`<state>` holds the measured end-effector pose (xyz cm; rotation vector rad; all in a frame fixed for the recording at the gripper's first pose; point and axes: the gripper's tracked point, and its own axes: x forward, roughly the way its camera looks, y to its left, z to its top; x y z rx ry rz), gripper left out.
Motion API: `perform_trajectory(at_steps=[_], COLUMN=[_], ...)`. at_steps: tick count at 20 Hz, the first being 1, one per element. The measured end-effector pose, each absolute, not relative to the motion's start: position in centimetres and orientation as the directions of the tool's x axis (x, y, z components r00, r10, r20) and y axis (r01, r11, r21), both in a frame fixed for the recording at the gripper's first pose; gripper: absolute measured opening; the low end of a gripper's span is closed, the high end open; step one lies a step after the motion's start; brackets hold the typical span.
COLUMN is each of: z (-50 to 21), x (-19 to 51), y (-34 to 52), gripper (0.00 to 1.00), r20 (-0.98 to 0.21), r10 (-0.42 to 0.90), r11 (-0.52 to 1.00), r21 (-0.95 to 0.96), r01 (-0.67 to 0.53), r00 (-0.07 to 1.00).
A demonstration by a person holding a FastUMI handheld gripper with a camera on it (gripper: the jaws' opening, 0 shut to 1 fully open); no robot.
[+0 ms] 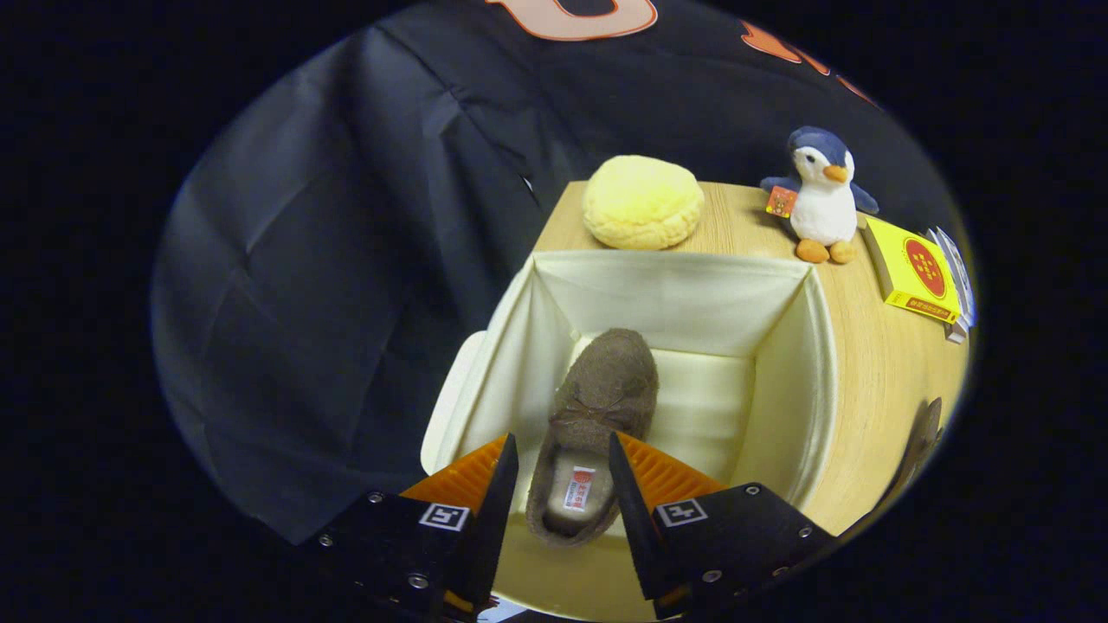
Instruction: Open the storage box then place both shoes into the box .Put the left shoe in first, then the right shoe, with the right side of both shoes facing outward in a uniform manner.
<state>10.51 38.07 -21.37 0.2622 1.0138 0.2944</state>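
A brown fuzzy slipper-style shoe (597, 424) is seen lying inside the open cream-coloured storage box (783, 381) on the wooden table (874, 389). The gripper (563, 454) is held with fingers spread, flanking the shoe's heel; contact cannot be told.

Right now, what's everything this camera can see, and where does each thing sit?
Storage box: one, cream, open, on the wooden table, just ahead of the jaws.
Shoe: one, brown and fuzzy, inside the box toward its left wall, heel between the jaws.
Round cushion: one, yellow, on the table behind the box.
Penguin toy: one, blue and white, right of the cushion.
Flat packet: one, yellow with a red circle, right of the penguin.
Table: one, light wood.
Gripper: one, jaws open either side of the shoe's heel.
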Motion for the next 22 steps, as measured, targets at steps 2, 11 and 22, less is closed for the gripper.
perform_trajectory(at_steps=[2,11,22], z=[-19.7,-14.9,-16.1], x=[9.9,5.8,0.6], y=[36.3,25.3,8.7], gripper=[0.71,0.92,0.97], r20=[-0.763,-0.646,-0.616], r10=[0.368,0.334,0.152], r11=[0.928,0.936,0.976], r21=[0.338,0.314,0.216], r01=[-0.157,-0.160,-0.020], r00=[0.532,0.686,0.773])
